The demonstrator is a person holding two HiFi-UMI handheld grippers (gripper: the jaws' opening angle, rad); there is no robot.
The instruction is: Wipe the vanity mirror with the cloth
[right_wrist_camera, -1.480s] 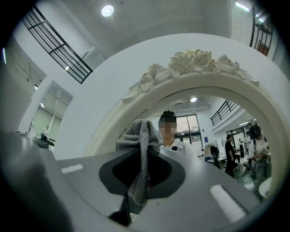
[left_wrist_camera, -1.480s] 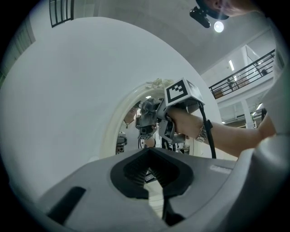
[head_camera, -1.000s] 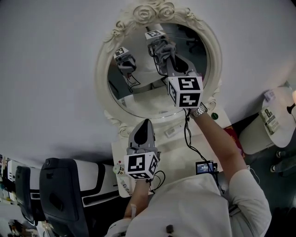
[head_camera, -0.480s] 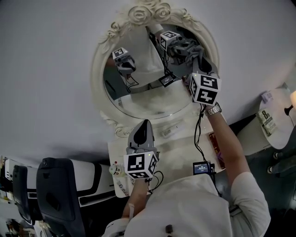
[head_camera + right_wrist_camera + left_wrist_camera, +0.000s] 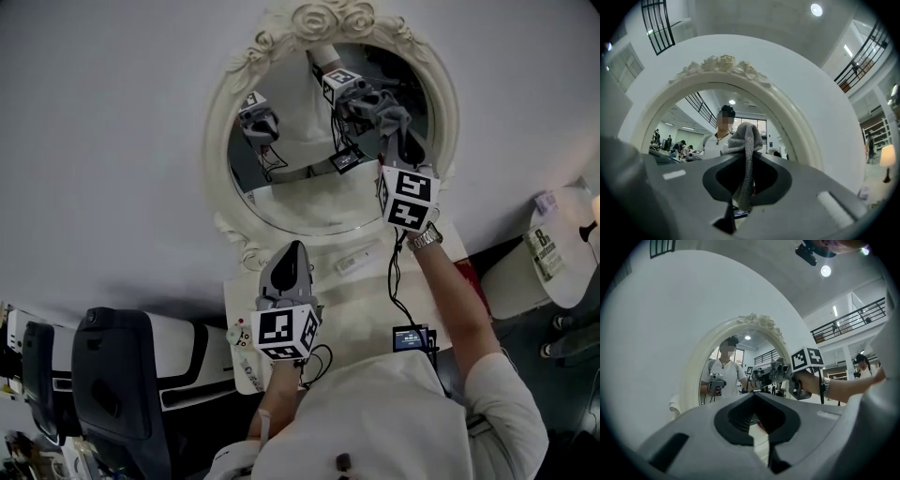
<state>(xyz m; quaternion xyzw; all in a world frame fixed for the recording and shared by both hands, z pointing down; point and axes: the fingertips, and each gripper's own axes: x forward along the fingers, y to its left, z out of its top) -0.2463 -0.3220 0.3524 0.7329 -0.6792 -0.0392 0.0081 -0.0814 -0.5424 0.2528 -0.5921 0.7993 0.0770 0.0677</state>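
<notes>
The oval vanity mirror [image 5: 309, 192] in its ornate white frame [image 5: 217, 141] hangs on the pale wall. My right gripper [image 5: 401, 141] is raised to the right part of the glass and is shut on a grey knitted cloth [image 5: 392, 116], which touches the mirror. In the right gripper view the cloth [image 5: 746, 140] hangs from the right gripper [image 5: 747, 157] in front of the mirror [image 5: 689, 126]. My left gripper [image 5: 296, 251] stays low below the frame, jaws together, holding nothing. The left gripper view shows the left gripper [image 5: 757, 399] facing the mirror [image 5: 736, 366].
A white vanity table [image 5: 361, 291] stands below the mirror with a small white bar-shaped item [image 5: 351, 261] on it. A small screen device [image 5: 412, 337] hangs on a cable by my right arm. A dark chair [image 5: 117, 384] is at lower left, and white furniture [image 5: 553, 248] at right.
My right gripper has carried the cloth from the middle of the glass out to its right side. The left gripper has stayed where it was.
</notes>
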